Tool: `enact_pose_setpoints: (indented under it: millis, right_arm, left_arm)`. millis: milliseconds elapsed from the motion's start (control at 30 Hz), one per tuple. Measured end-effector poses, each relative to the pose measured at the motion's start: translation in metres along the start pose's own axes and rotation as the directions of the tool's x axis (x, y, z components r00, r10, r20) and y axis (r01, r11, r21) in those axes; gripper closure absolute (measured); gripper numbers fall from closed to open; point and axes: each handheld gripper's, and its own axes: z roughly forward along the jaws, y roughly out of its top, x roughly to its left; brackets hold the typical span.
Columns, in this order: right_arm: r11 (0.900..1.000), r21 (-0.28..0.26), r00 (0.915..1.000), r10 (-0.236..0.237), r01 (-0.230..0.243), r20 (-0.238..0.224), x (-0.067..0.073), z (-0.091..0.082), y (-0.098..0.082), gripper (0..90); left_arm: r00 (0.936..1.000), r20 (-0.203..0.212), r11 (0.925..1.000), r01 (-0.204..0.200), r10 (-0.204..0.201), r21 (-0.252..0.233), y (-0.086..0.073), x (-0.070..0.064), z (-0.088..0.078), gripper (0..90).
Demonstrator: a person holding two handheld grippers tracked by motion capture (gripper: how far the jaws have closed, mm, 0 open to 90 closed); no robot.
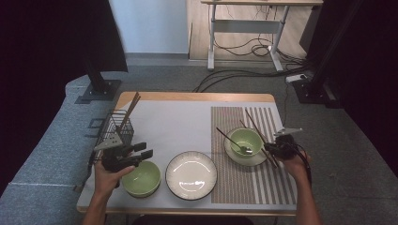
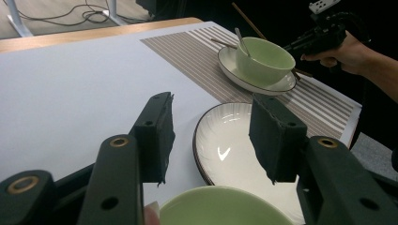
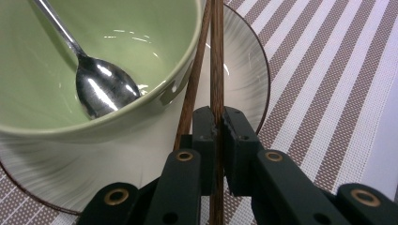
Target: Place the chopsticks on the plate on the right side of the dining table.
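The right gripper (image 3: 218, 123) is clamped on a wooden chopstick (image 3: 217, 56) beside the green bowl (image 3: 94, 70) on its saucer (image 1: 256, 158), on the striped mat (image 1: 263, 187) toward the table's right edge; the left gripper (image 2: 211, 136) hovers with jaws apart near the front left corner, above a second green bowl (image 1: 141, 179).

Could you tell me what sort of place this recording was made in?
Probably a lab or office set up for recording: a table laid with a striped placemat, loose cables across grey carpet, and a height-adjustable desk behind.
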Motion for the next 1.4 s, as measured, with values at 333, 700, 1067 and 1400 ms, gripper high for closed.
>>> enact_pose_setpoints:
  millis: [333,700,1067,1400]
  right_arm:
    - [1.0,-0.007,0.9999,0.016,-0.016,0.0,-0.003,0.003,0.0,84.2]
    - [0.999,-0.008,0.9994,0.034,-0.034,0.004,-0.003,0.009,0.0,84.0]
    - [0.999,-0.007,0.9985,0.054,-0.054,0.01,-0.004,0.013,-0.001,83.5]
    - [0.999,-0.012,0.9988,0.049,-0.049,0.008,-0.003,0.008,-0.001,77.0]
  left_arm:
    - [1.0,0.004,1.0,0.0,0.0,0.003,0.0,0.0,0.001,50.2]
    - [1.0,0.004,1.0,0.0,0.0,0.003,0.0,0.0,0.0,50.1]
    - [1.0,0.005,1.0,0.0,0.0,0.004,-0.001,0.0,0.0,50.1]
    - [1.0,0.007,1.0,0.0,0.0,0.006,-0.001,0.001,0.0,50.2]
